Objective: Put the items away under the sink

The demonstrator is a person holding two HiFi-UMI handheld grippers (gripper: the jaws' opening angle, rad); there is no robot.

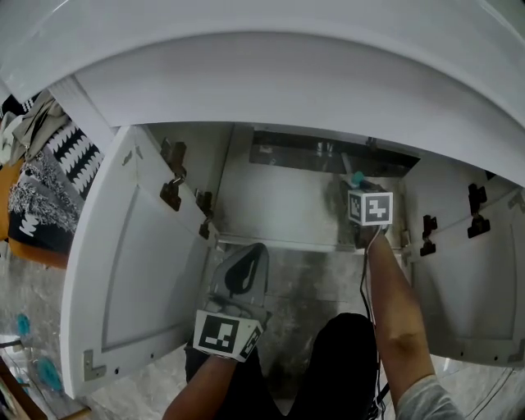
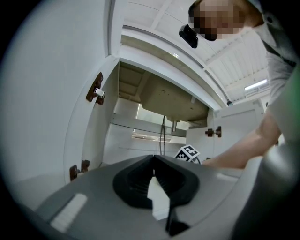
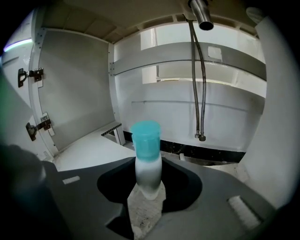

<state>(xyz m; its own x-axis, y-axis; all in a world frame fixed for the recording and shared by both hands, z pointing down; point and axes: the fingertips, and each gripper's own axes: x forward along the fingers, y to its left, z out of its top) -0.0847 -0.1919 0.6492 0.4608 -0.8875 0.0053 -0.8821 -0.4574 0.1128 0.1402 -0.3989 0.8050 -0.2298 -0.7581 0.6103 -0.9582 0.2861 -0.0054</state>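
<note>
Head view looks down past the white countertop edge [image 1: 271,90] into the open cabinet [image 1: 271,205] under the sink. Its left door [image 1: 123,271] swings out at 9 o'clock and its right door [image 1: 467,279] at 3 o'clock, so the whole mouth between them is free. The right gripper [image 1: 356,187] reaches in at 1 o'clock, past the cabinet's front sill, and the forearm [image 1: 394,303] trails back toward 5 o'clock. The left gripper [image 1: 253,248] sits at 6 o'clock, its tips just short of that sill, well apart from the right one.

Right gripper view shows the jaws part-way apart and clamped on the lower body of a white bottle [image 3: 148,176], its teal cap [image 3: 146,138] pointing away along the jaws. Whether the bottle touches anything below cannot be told. Bare white cabinet floor [image 3: 89,152] spreads toward 9 o'clock as far as the side wall [image 3: 75,93], where hinges [image 3: 29,75] stand at the door edge. Two hoses [image 3: 197,84] hang from 12 o'clock beside the drain pipe [image 3: 200,14] and end near the back wall [image 3: 225,117], to the right of the cap and apart from it. A dark strip runs along the base of that wall at 3 o'clock.

Left gripper view shows the jaws meeting at their tips with nothing between them. The sink underside [image 2: 173,101] hangs at 12 o'clock.
</note>
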